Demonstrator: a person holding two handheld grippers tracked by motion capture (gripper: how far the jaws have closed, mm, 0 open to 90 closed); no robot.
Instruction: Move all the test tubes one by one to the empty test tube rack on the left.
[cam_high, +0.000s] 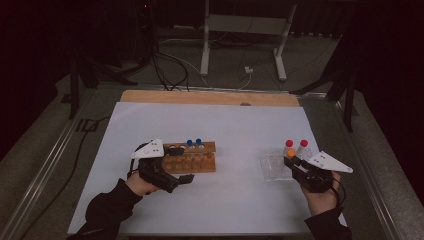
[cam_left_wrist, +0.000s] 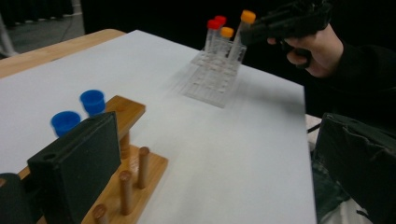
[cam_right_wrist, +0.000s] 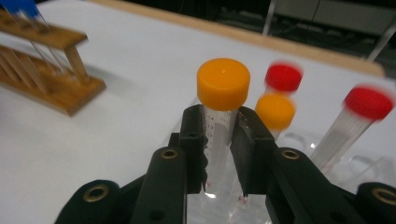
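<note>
My right gripper (cam_right_wrist: 220, 140) is shut on a clear tube with an orange cap (cam_right_wrist: 223, 84), gripping just under the cap, above the clear plastic rack (cam_high: 272, 167) at the table's right. Another orange-capped tube (cam_right_wrist: 274, 111) and two red-capped tubes (cam_right_wrist: 369, 102) stand in that rack. In the left gripper view the held tube (cam_left_wrist: 248, 17) tilts slightly over the clear rack (cam_left_wrist: 210, 81). My left gripper (cam_left_wrist: 212, 149) stands open at the left end of a wooden rack (cam_high: 197, 162). One jaw rests against the rack's top bar and the other is well off it. Two blue-capped tubes (cam_high: 194, 143) stand in the wooden rack.
A white sheet (cam_high: 230, 130) covers the table, with a wooden strip (cam_high: 210, 97) along its far edge. Wooden pegs (cam_left_wrist: 125, 186) stick up from the wooden rack's base. Cables and a desk frame (cam_high: 245, 30) are on the floor beyond.
</note>
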